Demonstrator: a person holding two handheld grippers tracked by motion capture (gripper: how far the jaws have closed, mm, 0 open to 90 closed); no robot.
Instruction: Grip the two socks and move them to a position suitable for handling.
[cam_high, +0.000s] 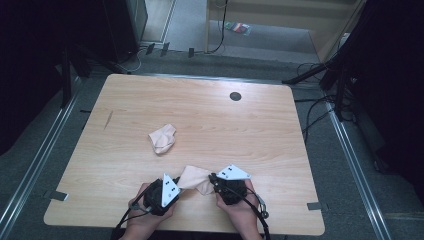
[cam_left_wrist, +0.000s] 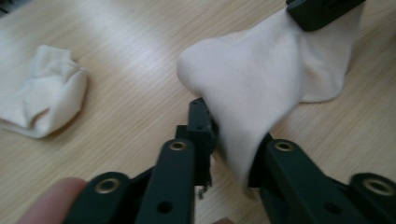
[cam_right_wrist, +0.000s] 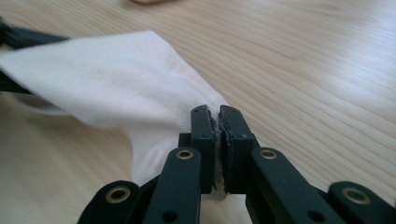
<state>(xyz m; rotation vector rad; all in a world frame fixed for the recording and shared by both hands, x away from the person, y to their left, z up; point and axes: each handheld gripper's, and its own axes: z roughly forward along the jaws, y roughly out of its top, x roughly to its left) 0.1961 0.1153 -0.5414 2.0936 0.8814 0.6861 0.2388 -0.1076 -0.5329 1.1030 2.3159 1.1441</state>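
Holding one pale sock (cam_high: 196, 179) between them, the two grippers sit close together at the near edge of the table (cam_high: 260, 130). The left gripper (cam_high: 176, 186) pinches one end of the sock. The right gripper (cam_high: 214, 181) pinches the other end. The sock hangs stretched between the two tools, just above the wood.

In the left gripper view, the left gripper (cam_left_wrist: 231, 140) has its jaws closed on a fold of the sock (cam_left_wrist: 261, 88). The cloth rises from the jaws and spreads out wide. At the top of that view, the right gripper (cam_left_wrist: 322, 11) bites the far end of the sock. A fingertip (cam_left_wrist: 56, 200) shows at the bottom left corner.

In the right gripper view, the right gripper (cam_right_wrist: 218, 123) has its jaws pressed tight together, with a thin bit of the sock (cam_right_wrist: 107, 79) caught between them. The cloth runs away to the left, where the dark jaws of the left gripper (cam_right_wrist: 11, 56) hold it.

A second sock (cam_high: 163, 138) lies crumpled near the middle of the table, well apart from the grippers. In the left gripper view it (cam_left_wrist: 44, 98) rests at the left, bunched up and flat on the wood. A small dark round hole (cam_high: 235, 96) sits near the far edge of the table.

The person's hands (cam_high: 145, 220) come in from the bottom and wrap around the tools.
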